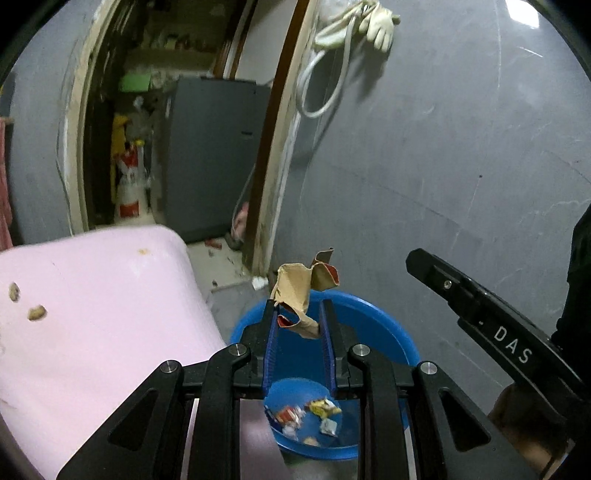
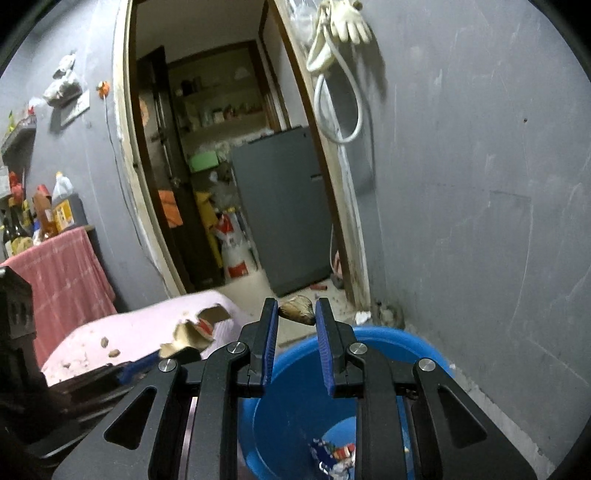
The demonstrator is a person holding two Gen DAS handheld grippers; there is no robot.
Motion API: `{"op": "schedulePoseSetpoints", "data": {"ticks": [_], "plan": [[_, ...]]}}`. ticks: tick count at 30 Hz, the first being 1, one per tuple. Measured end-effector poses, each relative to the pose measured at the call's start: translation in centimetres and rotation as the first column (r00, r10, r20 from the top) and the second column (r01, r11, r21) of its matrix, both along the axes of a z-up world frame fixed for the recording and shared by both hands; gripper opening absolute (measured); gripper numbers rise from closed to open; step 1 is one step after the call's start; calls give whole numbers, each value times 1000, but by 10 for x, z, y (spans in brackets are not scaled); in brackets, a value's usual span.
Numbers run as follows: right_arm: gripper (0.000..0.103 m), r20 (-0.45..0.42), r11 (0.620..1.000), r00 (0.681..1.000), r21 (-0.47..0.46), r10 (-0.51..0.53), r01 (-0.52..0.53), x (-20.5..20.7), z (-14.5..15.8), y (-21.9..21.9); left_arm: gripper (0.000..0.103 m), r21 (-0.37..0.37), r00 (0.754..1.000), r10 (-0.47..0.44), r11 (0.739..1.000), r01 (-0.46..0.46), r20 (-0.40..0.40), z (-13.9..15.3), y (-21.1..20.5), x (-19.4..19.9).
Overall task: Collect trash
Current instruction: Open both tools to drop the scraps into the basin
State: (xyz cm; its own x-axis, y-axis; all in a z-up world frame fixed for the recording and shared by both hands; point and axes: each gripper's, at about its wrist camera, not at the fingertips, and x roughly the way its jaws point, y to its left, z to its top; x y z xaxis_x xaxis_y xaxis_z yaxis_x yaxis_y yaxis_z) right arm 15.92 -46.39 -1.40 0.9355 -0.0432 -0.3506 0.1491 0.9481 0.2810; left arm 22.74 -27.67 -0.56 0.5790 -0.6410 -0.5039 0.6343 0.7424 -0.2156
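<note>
Trash wrappers (image 1: 310, 415) lie in the bottom of a blue tub (image 1: 388, 332) that stands on the floor by the grey wall (image 1: 461, 147), just beside a pink surface (image 1: 92, 314). Over the tub, the left tongs (image 1: 299, 314) are clenched on a crumpled brown paper scrap (image 1: 295, 291) with red on its inner side; the scrap sticks up above the blue pads (image 1: 271, 332). The right tongs (image 2: 296, 312) hover over the tub's near rim, clenched on a brown shell-like scrap (image 2: 297, 314) at their tips. Two peanut shells (image 1: 37, 313) lie on the pink surface. Behind stands an open doorway (image 2: 221, 147) with a grey fridge (image 2: 280, 206) inside. A white glove (image 1: 380, 22) and a hose (image 1: 321, 85) hang on the wall above.
</note>
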Motion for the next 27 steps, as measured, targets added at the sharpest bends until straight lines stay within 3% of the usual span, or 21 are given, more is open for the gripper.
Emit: {"op": "schedulePoseSetpoints", "data": {"ticks": [10, 14, 17, 19, 22, 27], "plan": [[20, -70, 999, 997, 39, -11, 14, 8, -10, -8, 22, 35, 994, -17, 999, 21, -112, -30, -8, 20], [33, -87, 998, 996, 55, -11, 16, 10, -14, -10, 27, 9, 990, -1, 1000, 2, -140, -33, 1, 28], [33, -83, 998, 996, 54, -8, 13, 10, -11, -10, 39, -17, 991, 26, 999, -28, -128, -27, 9, 26], [35, -71, 999, 997, 51, -10, 13, 9, -9, -8, 41, -33, 992, 49, 998, -53, -118, -22, 16, 26], [44, -50, 999, 999, 48, -10, 13, 8, -7, -6, 43, -35, 992, 83, 996, -87, -97, -12, 25, 24], [54, 0, 999, 1000, 39, -1, 1, 6, 0, 1, 61, -42, 988, 148, 988, -150, -40, 6, 50, 22]]}}
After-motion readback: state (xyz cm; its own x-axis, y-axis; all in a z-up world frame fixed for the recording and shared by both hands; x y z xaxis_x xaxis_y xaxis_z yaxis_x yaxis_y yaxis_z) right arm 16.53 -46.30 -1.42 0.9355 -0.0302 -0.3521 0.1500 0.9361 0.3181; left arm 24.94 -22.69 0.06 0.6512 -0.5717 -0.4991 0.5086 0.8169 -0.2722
